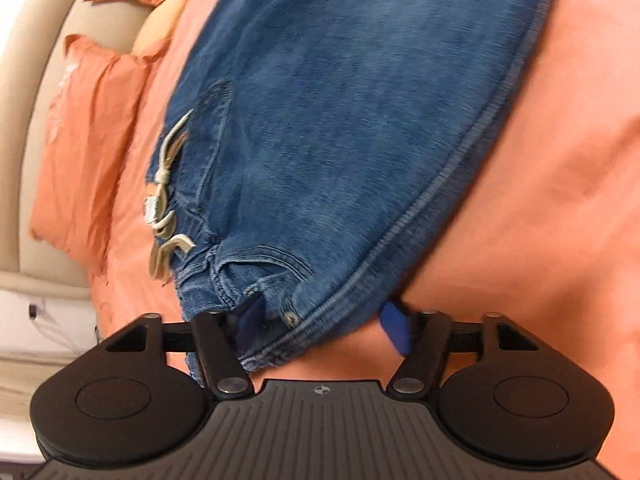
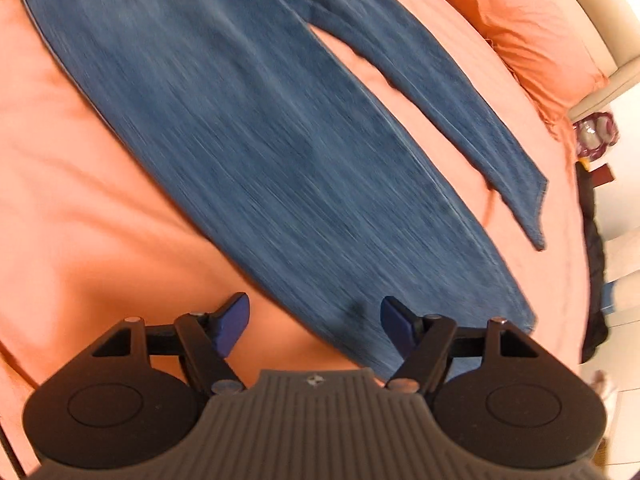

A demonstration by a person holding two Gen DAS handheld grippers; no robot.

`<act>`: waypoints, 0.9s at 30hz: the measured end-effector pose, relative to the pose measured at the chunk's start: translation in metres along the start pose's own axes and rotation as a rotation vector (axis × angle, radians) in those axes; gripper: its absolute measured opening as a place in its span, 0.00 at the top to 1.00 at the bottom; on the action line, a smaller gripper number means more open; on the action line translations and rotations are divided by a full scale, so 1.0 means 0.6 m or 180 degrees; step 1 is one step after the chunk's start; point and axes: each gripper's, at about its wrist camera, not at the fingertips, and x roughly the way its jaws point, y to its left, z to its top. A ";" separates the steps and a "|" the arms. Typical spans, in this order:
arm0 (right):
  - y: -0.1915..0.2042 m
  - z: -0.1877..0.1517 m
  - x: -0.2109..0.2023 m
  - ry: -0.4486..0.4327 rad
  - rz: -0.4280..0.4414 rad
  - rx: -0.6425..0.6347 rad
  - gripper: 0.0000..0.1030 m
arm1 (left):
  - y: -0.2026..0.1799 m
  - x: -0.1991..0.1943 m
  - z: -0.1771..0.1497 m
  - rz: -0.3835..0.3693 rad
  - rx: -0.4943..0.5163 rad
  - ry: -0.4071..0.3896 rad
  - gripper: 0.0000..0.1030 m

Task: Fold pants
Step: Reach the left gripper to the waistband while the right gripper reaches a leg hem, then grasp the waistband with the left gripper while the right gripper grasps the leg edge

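Blue denim pants lie flat on an orange bedsheet. In the left wrist view I see the waistband end, with a beige drawstring and the pocket corner. My left gripper is open, its jaws wide apart around the waistband corner, the cloth lying between the blue pads. In the right wrist view the two legs run away from me, spread in a V. My right gripper is open just above the near leg's hem edge, holding nothing.
Orange pillows lie against a beige headboard at the left. Another orange pillow sits at the far right. Beyond the bed's right edge hang dark clothes over a white floor.
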 end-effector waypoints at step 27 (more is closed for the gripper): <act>-0.109 -0.063 0.037 0.0302 -0.0838 -0.0130 1.00 | 0.177 -0.083 0.061 0.0127 -0.1617 -0.0133 0.83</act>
